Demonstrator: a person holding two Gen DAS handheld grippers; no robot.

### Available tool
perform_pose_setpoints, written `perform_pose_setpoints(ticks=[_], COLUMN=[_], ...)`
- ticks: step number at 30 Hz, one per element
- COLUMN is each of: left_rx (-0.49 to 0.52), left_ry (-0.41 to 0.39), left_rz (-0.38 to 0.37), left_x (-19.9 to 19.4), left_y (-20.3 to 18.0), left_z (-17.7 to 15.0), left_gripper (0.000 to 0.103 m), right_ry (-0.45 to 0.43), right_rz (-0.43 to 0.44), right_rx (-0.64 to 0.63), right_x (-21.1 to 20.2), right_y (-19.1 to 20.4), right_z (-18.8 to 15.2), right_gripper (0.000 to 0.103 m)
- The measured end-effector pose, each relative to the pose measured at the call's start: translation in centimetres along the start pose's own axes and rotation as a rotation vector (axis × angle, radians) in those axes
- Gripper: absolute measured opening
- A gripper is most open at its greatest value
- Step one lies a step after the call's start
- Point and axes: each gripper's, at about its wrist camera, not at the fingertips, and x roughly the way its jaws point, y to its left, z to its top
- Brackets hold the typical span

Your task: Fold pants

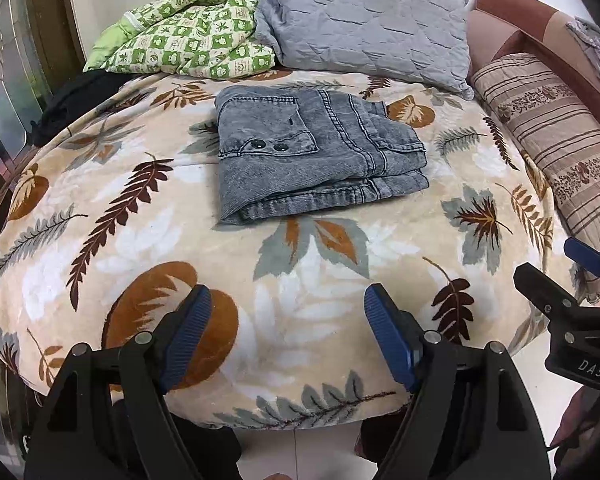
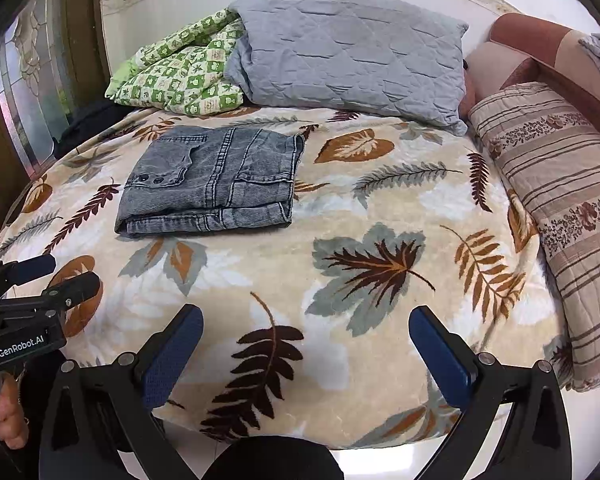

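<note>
Grey denim pants (image 1: 316, 148) lie folded into a compact rectangle on the leaf-patterned bed cover (image 1: 172, 248). They also show in the right wrist view (image 2: 212, 184), left of centre. My left gripper (image 1: 288, 304) is open and empty, held over the near edge of the bed, well short of the pants. My right gripper (image 2: 306, 324) is open and empty, also over the near edge, to the right of the pants. Each gripper shows at the side of the other's view, the right one (image 1: 572, 276) and the left one (image 2: 56, 272).
A grey quilted pillow (image 1: 364, 16) and a green checked quilt (image 1: 188, 36) lie at the back of the bed. A striped bolster (image 2: 560, 200) lies along the right side by a brown headboard (image 2: 540, 40). A dark cloth (image 1: 72, 100) sits at the left edge.
</note>
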Motion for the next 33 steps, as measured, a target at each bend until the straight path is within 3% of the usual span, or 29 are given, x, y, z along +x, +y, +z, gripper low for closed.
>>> perform_pose_setpoints(ticks=[12, 25, 33], left_rx=[0.019, -0.005, 0.032], left_ry=[0.049, 0.015, 0.000], left_rz=[-0.007, -0.006, -0.002], left_x=[0.8, -0.1, -0.6], left_y=[-0.1, 1.6, 0.1], left_z=[-1.0, -0.4, 0.4], left_gripper=[0.079, 0.079, 0.079], right_ry=[0.003, -0.008, -0.010], right_rz=[-0.008, -0.027, -0.024], right_rx=[-0.032, -0.090, -0.110], right_x=[0.0, -0.2, -0.2], right_y=[-0.5, -0.2, -0.4], right_z=[-0.3, -0.5, -0.3], right_gripper=[0.103, 0.103, 0.103])
